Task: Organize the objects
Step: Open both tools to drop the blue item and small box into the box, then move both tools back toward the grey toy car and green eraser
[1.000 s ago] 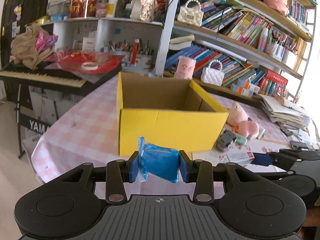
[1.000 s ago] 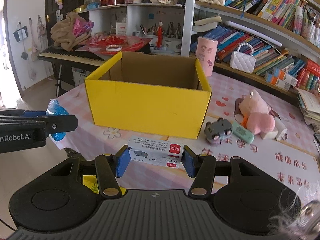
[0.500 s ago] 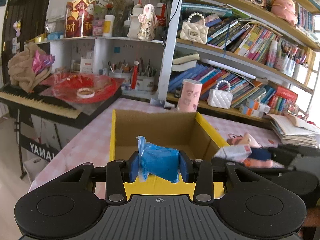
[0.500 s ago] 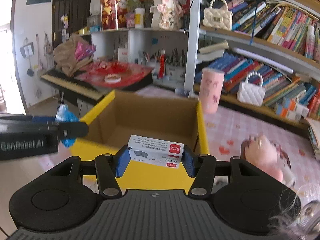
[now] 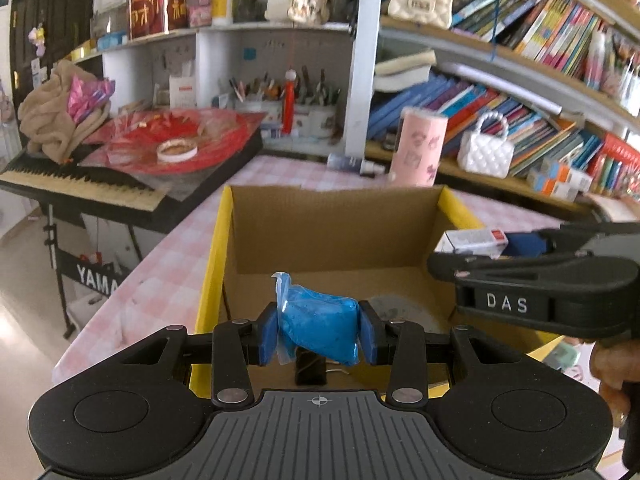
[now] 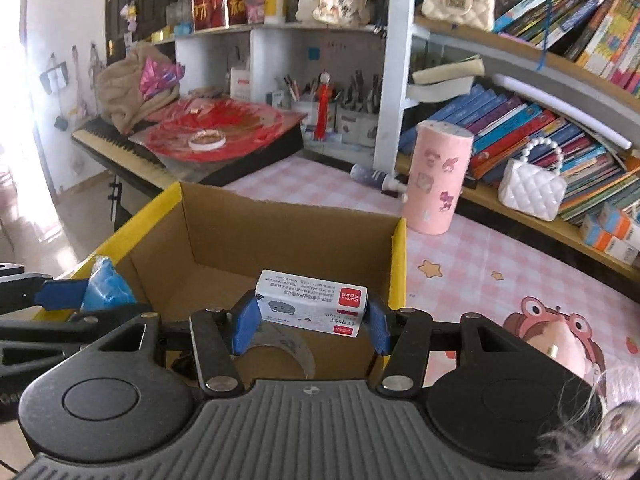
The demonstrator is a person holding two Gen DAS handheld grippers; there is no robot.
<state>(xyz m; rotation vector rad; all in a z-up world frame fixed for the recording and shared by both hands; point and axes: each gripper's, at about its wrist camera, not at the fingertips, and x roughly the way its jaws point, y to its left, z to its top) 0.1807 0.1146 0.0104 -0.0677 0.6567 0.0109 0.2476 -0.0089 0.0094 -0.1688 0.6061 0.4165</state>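
Note:
An open yellow cardboard box [image 5: 212, 264] stands on the pink checked table; it also shows in the right wrist view [image 6: 398, 264]. My left gripper [image 5: 318, 332] is shut on a blue plastic packet [image 5: 320, 330] and holds it over the box's near edge. My right gripper [image 6: 310, 316] is shut on a small white carton [image 6: 312, 306] above the box opening; the carton also shows in the left wrist view [image 5: 472, 240]. A roll of tape [image 6: 280, 342] and a black binder clip [image 5: 310, 366] lie on the box floor.
A pink cylinder [image 6: 436, 178] and a white pearl-handled bag [image 6: 532, 188] stand behind the box by the bookshelves. A pink plush toy [image 6: 560, 340] lies right of the box. A keyboard [image 5: 80, 184] with red wrapping sits to the left.
Both grippers rose and moved forward with their loads, from in front of the box to above its opening. The box inside now shows.

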